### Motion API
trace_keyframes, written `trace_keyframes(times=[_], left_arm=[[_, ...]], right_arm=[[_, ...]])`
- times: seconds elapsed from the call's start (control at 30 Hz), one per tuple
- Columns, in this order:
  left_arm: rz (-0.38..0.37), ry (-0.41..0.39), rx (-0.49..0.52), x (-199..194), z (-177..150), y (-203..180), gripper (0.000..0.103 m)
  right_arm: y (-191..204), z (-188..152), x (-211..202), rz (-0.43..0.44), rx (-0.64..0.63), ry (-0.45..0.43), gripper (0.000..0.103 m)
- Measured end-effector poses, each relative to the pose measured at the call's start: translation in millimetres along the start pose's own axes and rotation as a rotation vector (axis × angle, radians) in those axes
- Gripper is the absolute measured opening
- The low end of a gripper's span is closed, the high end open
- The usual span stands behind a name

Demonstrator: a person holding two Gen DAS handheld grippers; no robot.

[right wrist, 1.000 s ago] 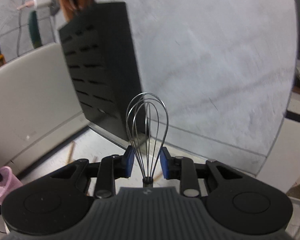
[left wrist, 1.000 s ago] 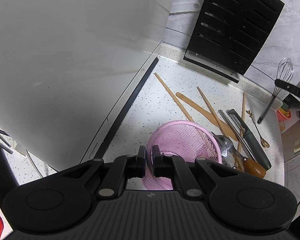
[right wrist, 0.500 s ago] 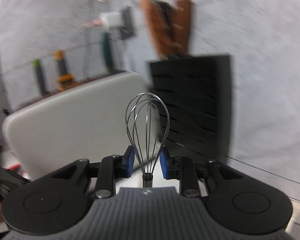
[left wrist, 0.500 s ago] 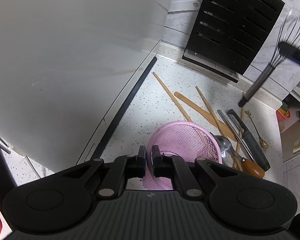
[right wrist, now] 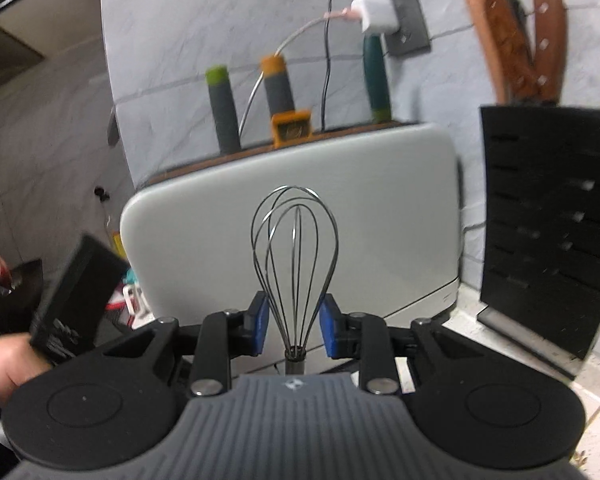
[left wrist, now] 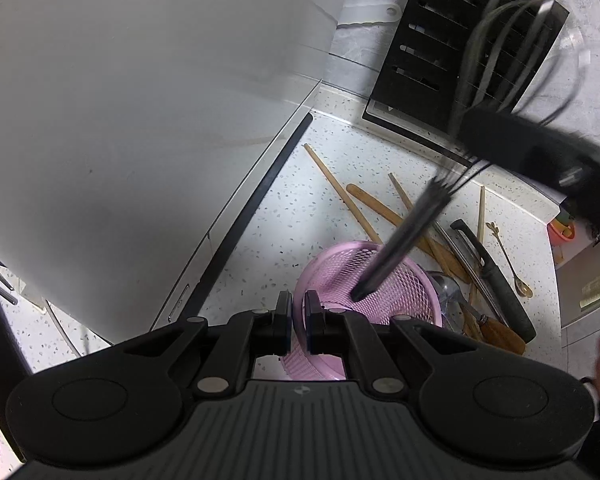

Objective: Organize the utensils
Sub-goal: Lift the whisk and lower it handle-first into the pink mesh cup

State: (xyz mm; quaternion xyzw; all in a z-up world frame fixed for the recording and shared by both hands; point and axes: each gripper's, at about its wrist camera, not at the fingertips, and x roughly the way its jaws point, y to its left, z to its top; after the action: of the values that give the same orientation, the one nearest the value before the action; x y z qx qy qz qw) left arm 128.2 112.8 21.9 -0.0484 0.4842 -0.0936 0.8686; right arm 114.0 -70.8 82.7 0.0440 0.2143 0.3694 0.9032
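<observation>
My left gripper (left wrist: pixel 297 320) is shut on the near rim of a pink mesh basket (left wrist: pixel 396 288) standing on the speckled counter. My right gripper (right wrist: pixel 295 328) is shut on a wire whisk (right wrist: pixel 295 268), its wire head pointing up between the blue pads. In the left wrist view the whisk (left wrist: pixel 400 248) hangs handle-down over the basket, the handle tip just inside the mouth, with the right gripper (left wrist: pixel 540 152) above it. Wooden chopsticks (left wrist: pixel 340 188), a wooden spatula (left wrist: pixel 388 208), a black-handled peeler (left wrist: pixel 496 280) and a small gold spoon (left wrist: pixel 512 264) lie on the counter beyond the basket.
A large white appliance (left wrist: pixel 140 120) fills the left side. A black slotted knife block (left wrist: pixel 452 48) stands against the marble wall at the back. In the right wrist view, utensil handles (right wrist: pixel 276 88) stick up behind the appliance and wooden knife handles (right wrist: pixel 528 48) top the block.
My right gripper carried the whisk from the right side over to above the pink basket, handle now dipping into it. The left gripper stayed put on the basket rim.
</observation>
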Motion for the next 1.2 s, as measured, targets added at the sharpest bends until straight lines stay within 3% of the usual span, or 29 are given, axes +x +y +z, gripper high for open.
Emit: trace_keyframes(times=[0.3, 1.0, 1.2], left_arm=[[0.001, -0.004, 0.009, 0, -1, 1, 0.007], [0.002, -0.005, 0.02, 1, -2, 0, 0.007], [0.004, -0.005, 0.02, 1, -2, 0, 0.007]], right_arm=[[-14, -30, 35, 0.061, 0.058, 0.077, 0.025], [-23, -41, 75, 0.148, 0.159, 0.148, 0.03], [-25, -37, 70, 0.171, 0.18, 0.145, 0.048]])
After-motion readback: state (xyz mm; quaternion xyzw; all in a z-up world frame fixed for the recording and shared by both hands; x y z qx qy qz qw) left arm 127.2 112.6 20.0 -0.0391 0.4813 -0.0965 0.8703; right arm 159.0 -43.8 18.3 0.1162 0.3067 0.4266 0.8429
